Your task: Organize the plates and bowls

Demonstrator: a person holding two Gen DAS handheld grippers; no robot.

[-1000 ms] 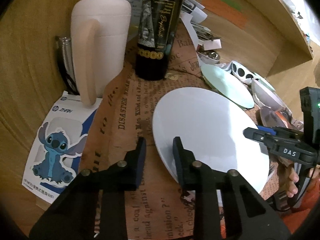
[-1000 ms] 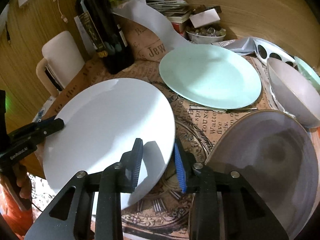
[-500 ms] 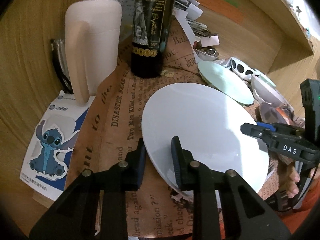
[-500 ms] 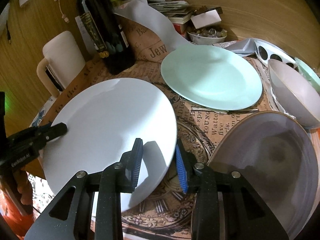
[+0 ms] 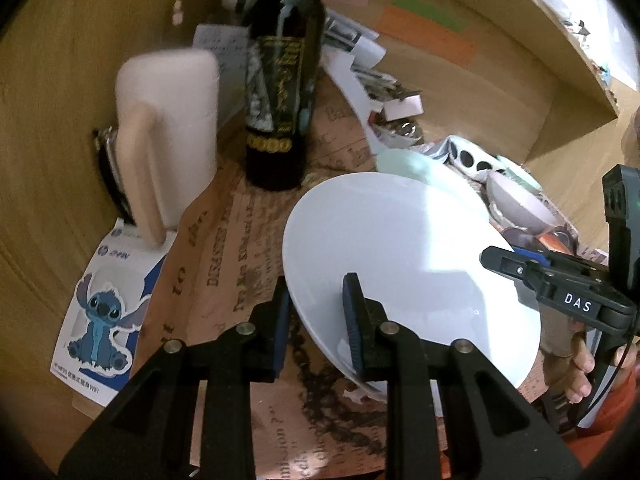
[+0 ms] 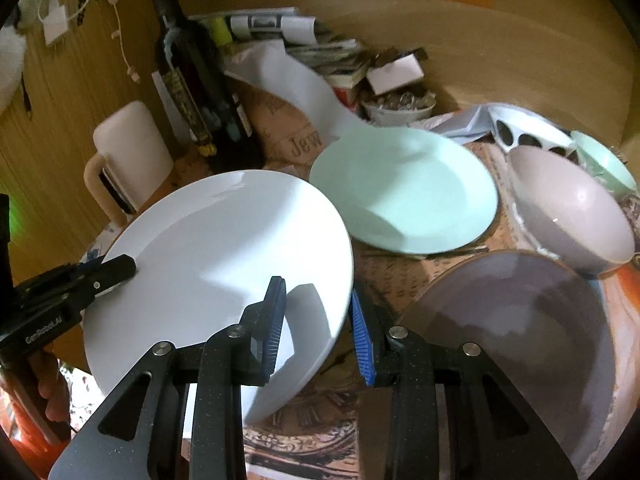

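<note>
A large white plate (image 5: 404, 256) (image 6: 224, 260) is lifted and tilted above the newspaper-covered table, held at two opposite rims. My left gripper (image 5: 316, 312) is shut on its near rim. My right gripper (image 6: 318, 312) is shut on its other rim, and also shows in the left wrist view (image 5: 516, 264). A mint green plate (image 6: 404, 188) lies flat behind it. A grey-brown plate (image 6: 516, 344) lies at the right. A lilac bowl (image 6: 572, 208) and a mint bowl (image 6: 604, 164) stand at the far right.
A dark wine bottle (image 5: 280, 100) and a cream jug (image 5: 168, 128) stand at the back left. A Stitch sticker card (image 5: 108, 312) lies by the table's left edge. Papers, a small dish (image 6: 400, 108) and a dotted sheet (image 6: 528, 132) crowd the back by the wooden wall.
Both grippers have closed on the white plate's rims and raised it off the table, carrying it toward the mint plate. The views have tilted and blurred with the motion.
</note>
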